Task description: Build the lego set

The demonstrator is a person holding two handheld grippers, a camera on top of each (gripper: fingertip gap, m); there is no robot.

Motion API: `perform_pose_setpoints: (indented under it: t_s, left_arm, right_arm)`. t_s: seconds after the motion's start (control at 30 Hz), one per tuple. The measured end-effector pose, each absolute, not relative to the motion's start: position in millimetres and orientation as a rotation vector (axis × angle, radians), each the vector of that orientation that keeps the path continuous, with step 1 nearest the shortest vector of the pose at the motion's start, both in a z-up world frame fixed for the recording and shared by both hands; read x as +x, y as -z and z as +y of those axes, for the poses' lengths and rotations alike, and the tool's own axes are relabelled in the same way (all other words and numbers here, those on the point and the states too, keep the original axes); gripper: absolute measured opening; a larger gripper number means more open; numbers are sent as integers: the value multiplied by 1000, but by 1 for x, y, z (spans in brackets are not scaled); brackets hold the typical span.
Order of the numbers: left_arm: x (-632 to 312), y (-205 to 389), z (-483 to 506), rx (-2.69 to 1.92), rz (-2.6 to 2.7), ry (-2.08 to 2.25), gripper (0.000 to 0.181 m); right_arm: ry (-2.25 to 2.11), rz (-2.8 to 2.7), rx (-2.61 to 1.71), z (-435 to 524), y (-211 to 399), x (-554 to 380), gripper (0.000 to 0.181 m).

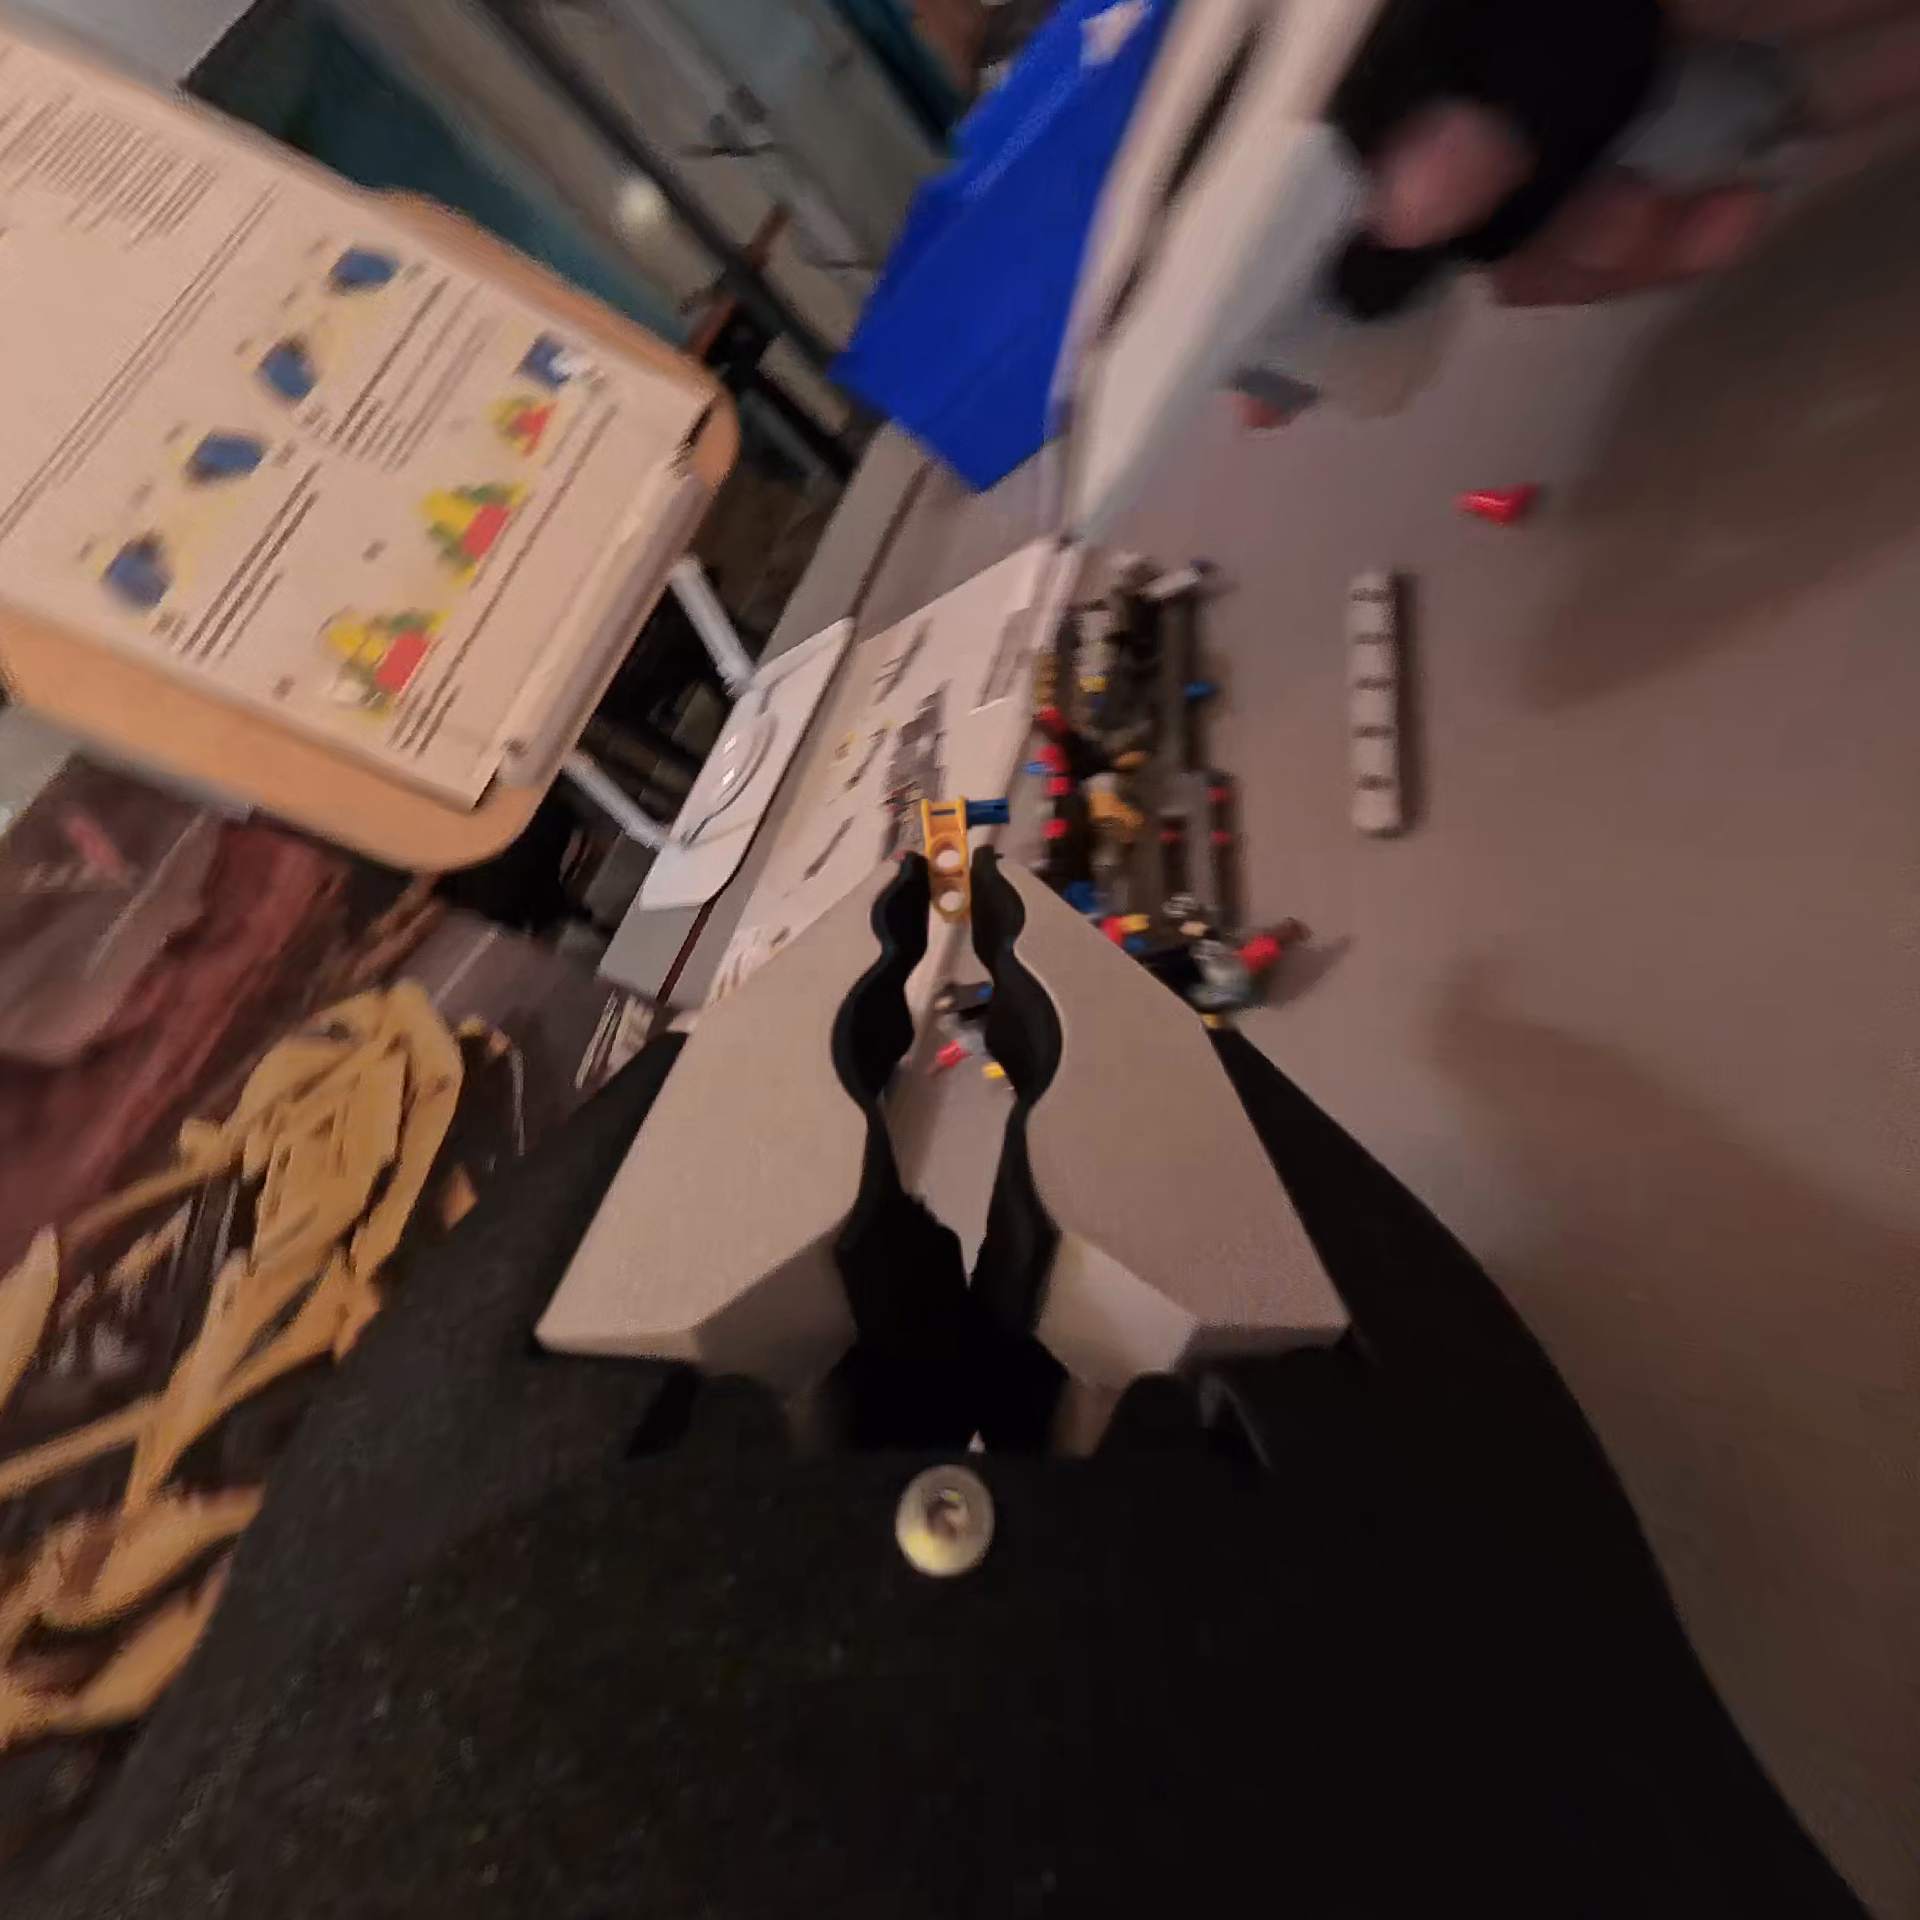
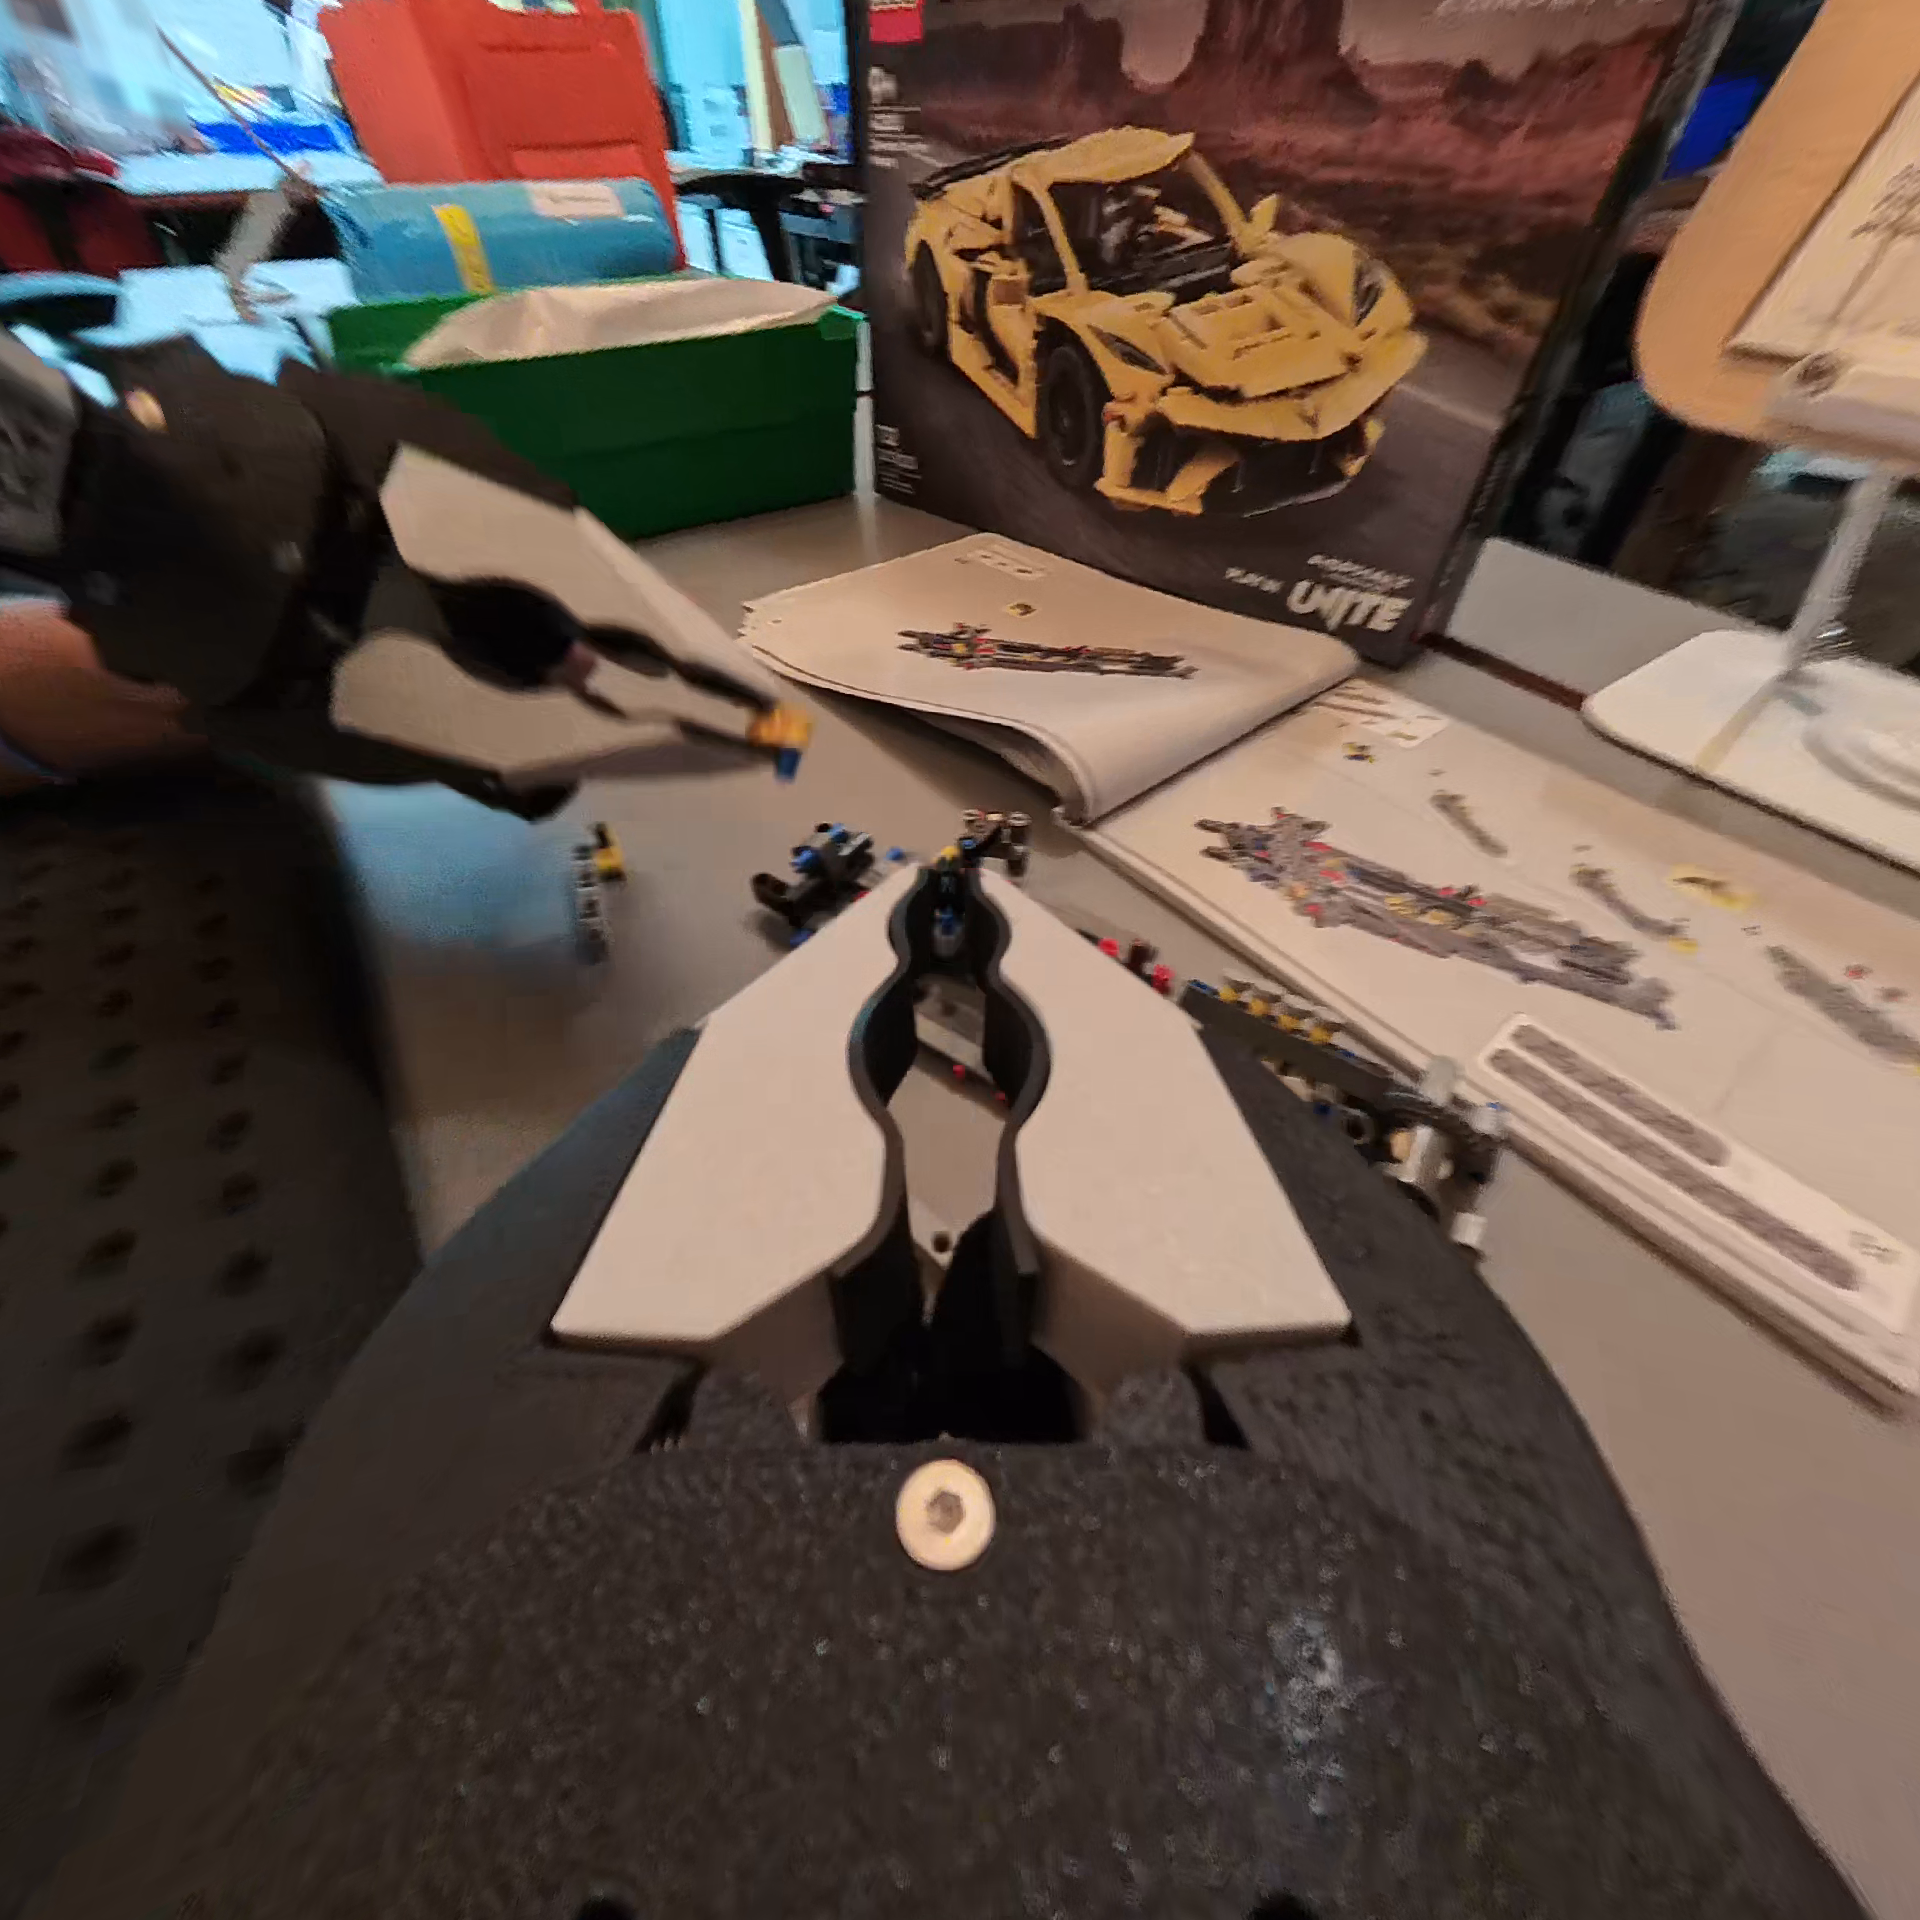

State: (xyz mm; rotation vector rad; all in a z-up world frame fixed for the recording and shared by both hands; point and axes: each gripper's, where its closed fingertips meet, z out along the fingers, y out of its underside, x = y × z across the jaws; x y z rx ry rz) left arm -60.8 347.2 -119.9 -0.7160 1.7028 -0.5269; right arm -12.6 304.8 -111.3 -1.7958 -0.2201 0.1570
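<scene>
My left gripper (image 1: 948, 868) is shut on a small yellow piece (image 1: 945, 847) with a blue pin, held above the grey table. It also shows at the left of the right wrist view (image 2: 777, 727), with the yellow piece (image 2: 781, 724) at its tips. My right gripper (image 2: 948, 883) is nearly closed on a small black piece with blue pins (image 2: 945, 899), just above the table. The long black chassis assembly (image 1: 1132, 748) lies on the table ahead of the left gripper, and beside the right gripper (image 2: 1340, 1081).
The set's box with a yellow car picture (image 2: 1195, 312) stands at the back. An open instruction booklet (image 2: 1039, 665) and printed sheets (image 2: 1507, 935) lie on the table. Small sub-assemblies (image 2: 821, 873), a grey beam (image 1: 1377, 707) and a red piece (image 1: 1496, 504) lie loose. A stand holds an instruction board (image 1: 312, 436). There is about 7 cm between the tips of the two grippers.
</scene>
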Motion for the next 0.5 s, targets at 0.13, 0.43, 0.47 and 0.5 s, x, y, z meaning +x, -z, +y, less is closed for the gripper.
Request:
perform_pose_setpoints:
  t_s: [0.13, 0.43, 0.47, 0.5]
  left_arm:
    - [-52, 90, 401, -1085, 1487, 710, 6]
    - [-8, 26, 414, -1301, 1209, 1595, 6]
    - [-9, 30, 410, -1286, 1171, 1702, 6]
    - [-10, 36, 409, -1310, 1133, 1783, 6]
  right_arm:
    - [97, -186, -1848, 312, 118, 9, 4]
    - [164, -69, -1944, 379, 96, 73, 4]
    - [181, -72, -1944, 383, 99, 74, 4]
    - [199, -79, -1928, 384, 102, 72, 4]
